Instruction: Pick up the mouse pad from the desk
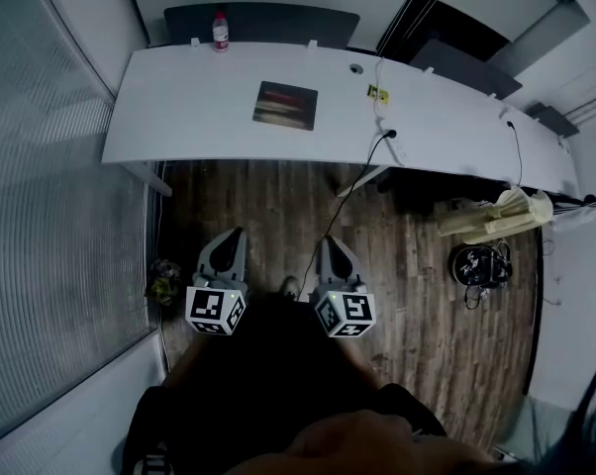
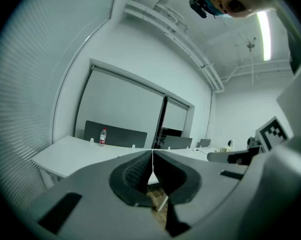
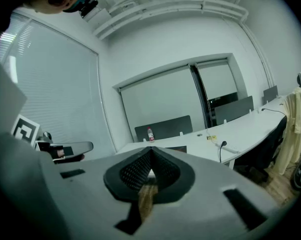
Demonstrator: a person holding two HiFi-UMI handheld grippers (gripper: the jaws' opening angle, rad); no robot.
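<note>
One container only: a small plastic bottle with a red label, upright at the far edge of the long white desk, close against the dark panel behind. Too small to tell how full, or to read any print on that label.

No brand or word legible anywhere. Only black-and-white square patterns on the marker cubes of the two grippers. On the desk, a small yellow tag, its print unreadable.

Flat on the desk, the mouse pad: dark, with blurred reddish and pale streaks. Near the middle of the top, to the right of the bottle and well apart from it, left of the yellow tag. Untouched, not yet picked up.

Over the wood floor, short of the desk's near edge, the left gripper, well apart from the mouse pad. Jaws pressed together, tips meeting in a thin line, nothing between them. Just beside it, the right gripper, likewise closed to the tips and empty. Both aimed toward the desk.

From the desk top near a white power strip, a black cable trailing down to the floor near the right gripper. Off to the right, below the desk edge, a cream cloth bundle, and beside it on the floor a black item too small to make out. Along the left side, window blinds.
</note>
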